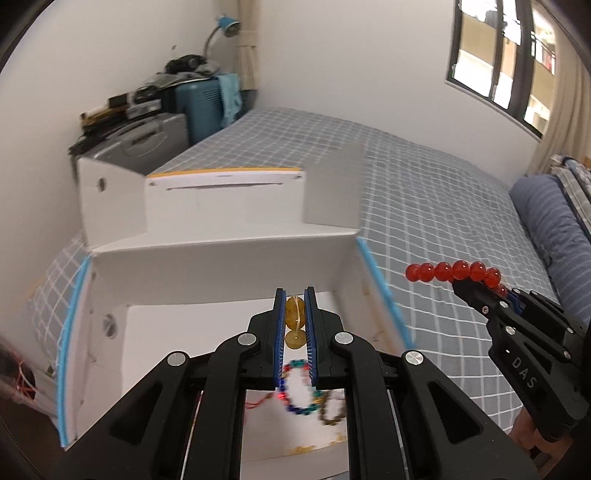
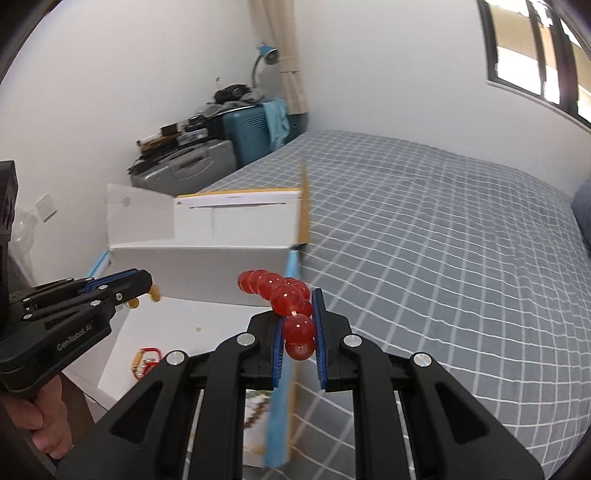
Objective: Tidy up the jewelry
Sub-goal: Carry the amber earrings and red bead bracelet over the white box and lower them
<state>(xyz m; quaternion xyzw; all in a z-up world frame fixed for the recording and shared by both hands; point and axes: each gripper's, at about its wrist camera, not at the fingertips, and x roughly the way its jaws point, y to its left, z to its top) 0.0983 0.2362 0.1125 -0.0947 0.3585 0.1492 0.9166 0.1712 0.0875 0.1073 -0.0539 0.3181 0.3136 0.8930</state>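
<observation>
Suitcases, far left: grey suitcase (image 1: 147, 142) and blue suitcase (image 1: 201, 107) against the wall, clutter piled on top; blue desk lamp (image 1: 227, 27) above them.
Box: open white box (image 1: 221, 258) on the bed, flaps raised, blue tape along its side edges; floor of the box visible below the left gripper.
Left gripper: left gripper (image 1: 295, 325) held over the box, jaws clamped on the amber bead bracelet (image 1: 294, 310); one amber bead sits between the blue pads, another hangs just below on a thin cord. In the right wrist view the same gripper (image 2: 142, 286) shows from the side, amber beads (image 2: 155, 293) poking out at its tip.
Box contents: multicoloured bead bracelet (image 1: 299, 387) lying on the box floor, blurred; a brownish bead ring (image 1: 334, 410) just beside it; red and gold carabiner clips (image 2: 146, 363) near the box's left wall.
Right gripper: right gripper (image 2: 299, 332) jaws closed on the red bead bracelet (image 2: 280, 295), two beads between the pads, the rest arcing up and left. From the left wrist view it (image 1: 476, 291) hangs above the bed, right of the box, red beads (image 1: 454, 271) sticking out in a row.
Bed: grey checked bedsheet (image 2: 443, 258) under everything; blue striped pillow (image 1: 546, 229) at the right edge.
Window: dark-framed window (image 1: 498, 55), upper right.
</observation>
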